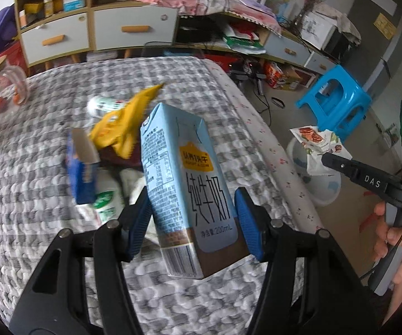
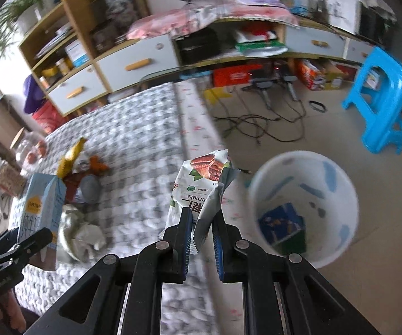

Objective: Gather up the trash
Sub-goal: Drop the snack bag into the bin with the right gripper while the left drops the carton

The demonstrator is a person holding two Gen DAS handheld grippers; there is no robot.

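My left gripper (image 1: 192,217) is shut on a light blue milk carton (image 1: 184,173), held tilted above the grey checked bed cover (image 1: 33,195); the same carton (image 2: 43,203) shows at the left of the right wrist view. My right gripper (image 2: 203,223) is shut on a white nut snack wrapper (image 2: 201,187), which hangs near the bed's edge, left of the white waste bin (image 2: 340,240) on the floor. In the left wrist view that wrapper (image 1: 318,142) sits over the bin (image 1: 323,192). Behind the carton lie a yellow snack bag (image 1: 119,122), a blue box (image 1: 82,173) and white crumpled wrappers (image 1: 106,195).
A clear jar (image 1: 5,89) lies on the bed's far left. A blue plastic stool (image 1: 337,95) stands on the floor beyond the bin, with cables (image 2: 256,128) strewn nearby. Shelves and drawers (image 1: 61,33) line the back wall. The bin holds a blue and green box (image 2: 284,226).
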